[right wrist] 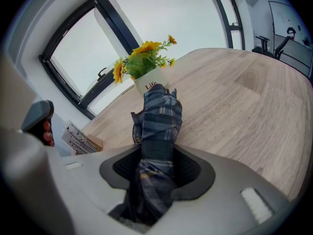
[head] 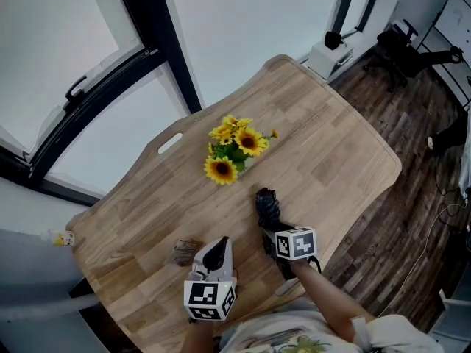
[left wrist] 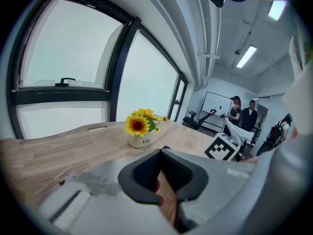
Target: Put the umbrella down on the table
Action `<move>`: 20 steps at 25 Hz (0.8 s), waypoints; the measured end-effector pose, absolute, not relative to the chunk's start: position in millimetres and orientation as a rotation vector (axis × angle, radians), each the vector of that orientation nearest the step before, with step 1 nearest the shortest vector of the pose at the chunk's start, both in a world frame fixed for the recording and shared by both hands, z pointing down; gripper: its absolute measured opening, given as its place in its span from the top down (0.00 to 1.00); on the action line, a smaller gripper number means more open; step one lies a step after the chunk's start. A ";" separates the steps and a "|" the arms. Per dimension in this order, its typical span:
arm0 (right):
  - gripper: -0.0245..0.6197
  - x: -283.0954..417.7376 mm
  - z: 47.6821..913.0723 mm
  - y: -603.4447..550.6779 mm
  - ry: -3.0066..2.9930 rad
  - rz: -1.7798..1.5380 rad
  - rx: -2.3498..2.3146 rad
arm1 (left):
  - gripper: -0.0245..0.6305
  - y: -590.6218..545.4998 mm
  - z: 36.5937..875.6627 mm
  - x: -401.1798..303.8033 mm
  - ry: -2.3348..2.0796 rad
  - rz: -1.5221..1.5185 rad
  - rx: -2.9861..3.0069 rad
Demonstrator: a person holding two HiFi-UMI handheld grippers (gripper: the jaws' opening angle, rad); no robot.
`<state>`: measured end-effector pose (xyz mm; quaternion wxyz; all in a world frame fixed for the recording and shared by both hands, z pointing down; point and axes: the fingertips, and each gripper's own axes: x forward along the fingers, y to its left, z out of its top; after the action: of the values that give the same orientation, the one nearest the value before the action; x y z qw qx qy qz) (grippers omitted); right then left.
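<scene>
A folded dark blue plaid umbrella (head: 267, 206) is held over the wooden table (head: 331, 145), just in front of the sunflower pot. My right gripper (head: 274, 230) is shut on it. In the right gripper view the umbrella (right wrist: 159, 116) runs out from between the jaws of that gripper (right wrist: 157, 163), its far end pointing at the pot. I cannot tell whether it touches the wood. My left gripper (head: 215, 252) hovers at the near edge, left of the right one. In its own view the left gripper (left wrist: 160, 153) has its pads meeting at the tips with nothing held.
A white pot of sunflowers (head: 234, 151) stands mid-table, close beyond the umbrella. A small brown box (head: 184, 252) lies by the left gripper. A large window runs along the left. An office chair (head: 401, 50) stands on the dark floor at the far right, and people (left wrist: 234, 112) stand in the background.
</scene>
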<state>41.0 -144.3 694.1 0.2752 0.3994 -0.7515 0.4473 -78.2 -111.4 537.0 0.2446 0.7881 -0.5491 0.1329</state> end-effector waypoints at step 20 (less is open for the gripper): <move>0.47 39.0 696.9 -144.9 -2.030 1.132 1.063 | 0.96 -107.1 529.7 -76.5 -1.503 0.356 2.168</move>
<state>39.0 -144.9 696.9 0.2888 0.3981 -0.7604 0.4241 -76.5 -107.1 529.7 0.2377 0.7911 -0.5484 0.1300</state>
